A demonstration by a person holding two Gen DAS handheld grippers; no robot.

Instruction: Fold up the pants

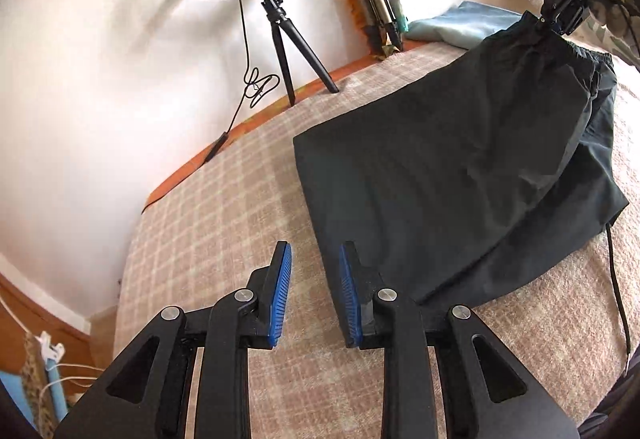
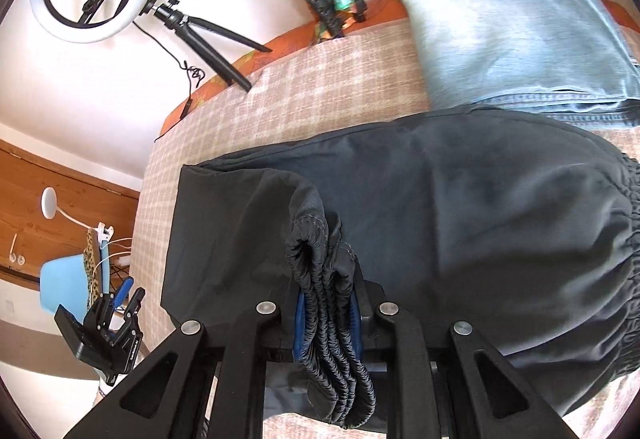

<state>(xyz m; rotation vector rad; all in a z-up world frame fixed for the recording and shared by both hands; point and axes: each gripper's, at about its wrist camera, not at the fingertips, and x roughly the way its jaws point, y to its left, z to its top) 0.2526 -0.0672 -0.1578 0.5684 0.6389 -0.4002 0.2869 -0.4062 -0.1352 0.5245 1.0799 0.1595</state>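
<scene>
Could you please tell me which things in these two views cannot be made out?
- Right gripper pads: right wrist view, covered by the clamped elastic waistband of the black pants.
- Lower layers of the pants: both views, under the top layer.
- Folded jeans, far end: right wrist view, cut by the image edge.

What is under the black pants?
The black pants lie on a checked blanket covering the bed. One edge overlaps the folded light blue jeans. Whatever sits directly beneath the pants' middle is covered.
</scene>
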